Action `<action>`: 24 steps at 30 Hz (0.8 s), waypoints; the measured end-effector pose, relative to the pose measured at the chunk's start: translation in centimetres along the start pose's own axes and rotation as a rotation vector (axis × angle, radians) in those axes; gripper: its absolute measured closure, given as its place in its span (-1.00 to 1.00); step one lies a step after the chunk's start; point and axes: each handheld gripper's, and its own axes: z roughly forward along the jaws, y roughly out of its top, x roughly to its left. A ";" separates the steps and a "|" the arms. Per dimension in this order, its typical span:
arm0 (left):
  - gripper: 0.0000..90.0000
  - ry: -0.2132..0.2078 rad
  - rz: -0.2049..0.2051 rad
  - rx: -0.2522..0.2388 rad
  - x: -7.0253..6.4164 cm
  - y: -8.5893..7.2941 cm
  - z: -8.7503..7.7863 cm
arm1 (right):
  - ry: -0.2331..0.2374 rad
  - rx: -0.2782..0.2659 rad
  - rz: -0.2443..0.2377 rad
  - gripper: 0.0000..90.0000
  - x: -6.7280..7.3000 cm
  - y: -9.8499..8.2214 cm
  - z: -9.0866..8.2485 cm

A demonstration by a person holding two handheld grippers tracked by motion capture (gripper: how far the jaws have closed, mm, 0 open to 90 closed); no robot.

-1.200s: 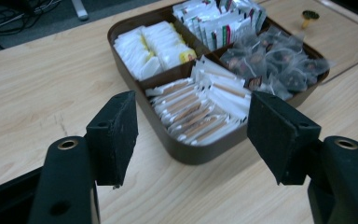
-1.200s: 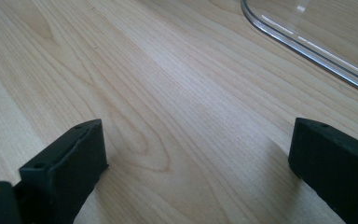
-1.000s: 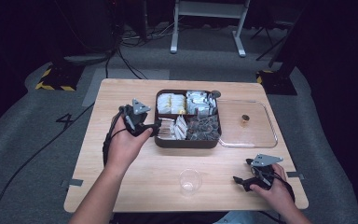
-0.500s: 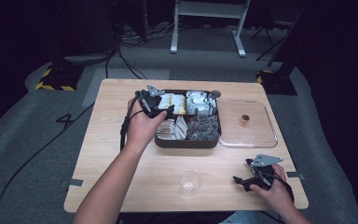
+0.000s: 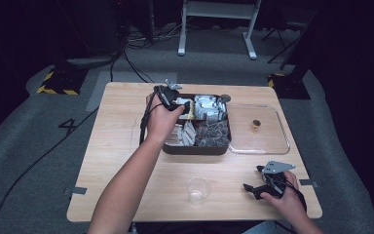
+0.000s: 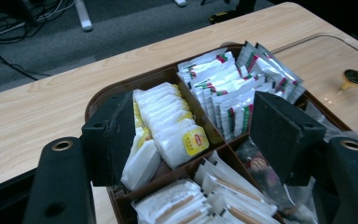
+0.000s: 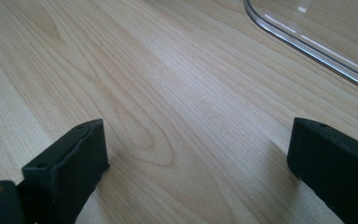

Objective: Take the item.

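A brown box [image 5: 195, 147] with several compartments sits in the middle of the table. My left gripper [image 5: 178, 104] hovers over its back left compartment, jaws open. In the left gripper view the open left gripper [image 6: 193, 126] straddles white tea bags with yellow tags [image 6: 168, 123] without pressing on them. White sachets with red and green print [image 6: 223, 88] fill the neighbouring compartment, and paper stick packets [image 6: 200, 198] lie nearer the camera. My right gripper [image 5: 254, 179] rests near the table's front right, open. In the right gripper view the right gripper [image 7: 200, 158] has bare wood between its jaws.
A clear lid [image 5: 268, 144] with a small gold knob [image 5: 256, 125] lies flat to the right of the box; its rim [image 7: 307, 44] shows in the right gripper view. A clear plastic cup [image 5: 198, 189] stands near the front edge. Cables and a stand's legs lie on the floor beyond.
My left hand has moved right, from the table beside the box to over the box's back left compartment. The right hand has kept still.
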 end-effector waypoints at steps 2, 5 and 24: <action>-0.30 0.009 -0.009 -0.008 0.3 0.1 0.6 | 0.000 0.000 0.001 -0.89 0.0 0.0 0.0; -0.32 0.020 -0.046 -0.006 0.9 0.3 1.6 | -0.002 0.000 0.004 -0.89 0.0 0.0 0.0; -0.17 -0.019 -0.049 0.118 1.8 -0.4 6.4 | -0.004 -0.002 0.004 -0.89 0.0 0.1 0.1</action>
